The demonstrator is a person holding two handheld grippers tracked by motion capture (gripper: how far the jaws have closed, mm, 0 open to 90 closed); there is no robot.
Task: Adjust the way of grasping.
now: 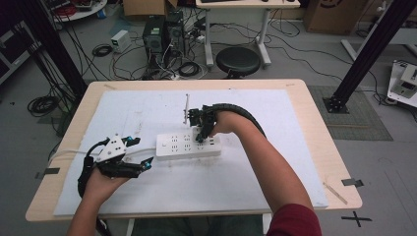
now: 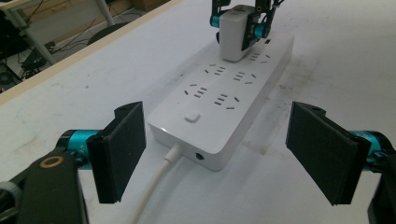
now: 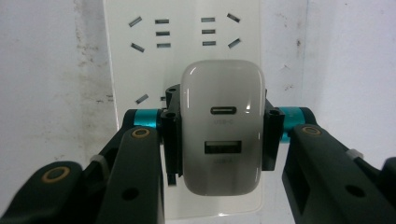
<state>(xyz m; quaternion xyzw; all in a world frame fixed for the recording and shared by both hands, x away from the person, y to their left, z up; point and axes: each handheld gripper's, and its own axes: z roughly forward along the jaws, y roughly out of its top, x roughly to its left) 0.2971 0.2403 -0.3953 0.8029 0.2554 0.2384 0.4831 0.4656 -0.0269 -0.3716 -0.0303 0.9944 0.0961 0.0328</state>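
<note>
Fingers (image 3: 170, 140) clamp charger (image 3: 220, 130) on power strip (image 3: 140, 70).

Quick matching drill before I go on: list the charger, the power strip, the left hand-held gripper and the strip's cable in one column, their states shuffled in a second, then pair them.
Things:
1. white charger
2. power strip
3. left hand-held gripper
4. strip's cable

States:
A. jaws wide apart, holding nothing
B. lying flat on the white mat
C. clamped between the right hand-held gripper's jaws
D. leaving the strip's near end, beside a round port

Pairs: 1-C, 2-B, 3-A, 4-D
</note>
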